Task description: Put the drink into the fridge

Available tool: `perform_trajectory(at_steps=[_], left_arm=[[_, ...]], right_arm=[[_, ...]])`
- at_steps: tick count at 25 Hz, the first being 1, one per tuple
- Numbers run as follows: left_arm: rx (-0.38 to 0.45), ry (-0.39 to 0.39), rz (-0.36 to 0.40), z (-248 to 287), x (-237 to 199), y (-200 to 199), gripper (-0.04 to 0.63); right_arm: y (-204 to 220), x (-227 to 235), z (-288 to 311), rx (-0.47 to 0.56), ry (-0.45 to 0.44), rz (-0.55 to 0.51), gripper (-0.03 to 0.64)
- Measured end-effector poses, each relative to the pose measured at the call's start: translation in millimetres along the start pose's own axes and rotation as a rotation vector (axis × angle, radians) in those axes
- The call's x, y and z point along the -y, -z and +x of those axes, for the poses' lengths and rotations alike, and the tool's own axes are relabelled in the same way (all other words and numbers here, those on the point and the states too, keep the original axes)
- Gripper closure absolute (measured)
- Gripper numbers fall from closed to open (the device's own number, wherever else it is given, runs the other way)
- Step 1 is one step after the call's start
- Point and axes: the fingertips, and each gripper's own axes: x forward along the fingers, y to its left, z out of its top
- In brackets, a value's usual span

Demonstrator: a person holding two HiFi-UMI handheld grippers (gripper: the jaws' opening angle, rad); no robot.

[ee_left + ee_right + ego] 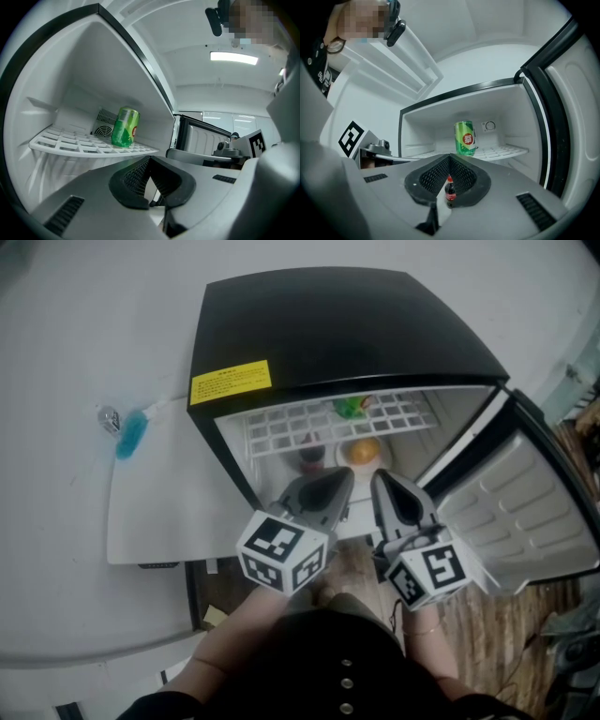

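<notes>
Green can (125,126) stands upright on the fridge shelf (65,143).

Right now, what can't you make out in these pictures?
- Fridge floor: in the head view, the left gripper and right gripper cover most of it.
- Orange thing: in the head view, it is too blurred to identify.
- Bottle: in the right gripper view, the gripper's own jaws hide what it stands on.
- Sticker: in the head view, its print is too small to read.
</notes>
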Motion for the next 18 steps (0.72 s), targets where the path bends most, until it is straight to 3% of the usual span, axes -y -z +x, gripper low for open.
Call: perform_trajectory(at_steps=[18], left_arm=[[-0.016, 0.018, 0.018, 4, 4, 7, 0.589]], right_arm=[[-2, -2, 12, -0.008, -0.020, -0.030, 0.609]])
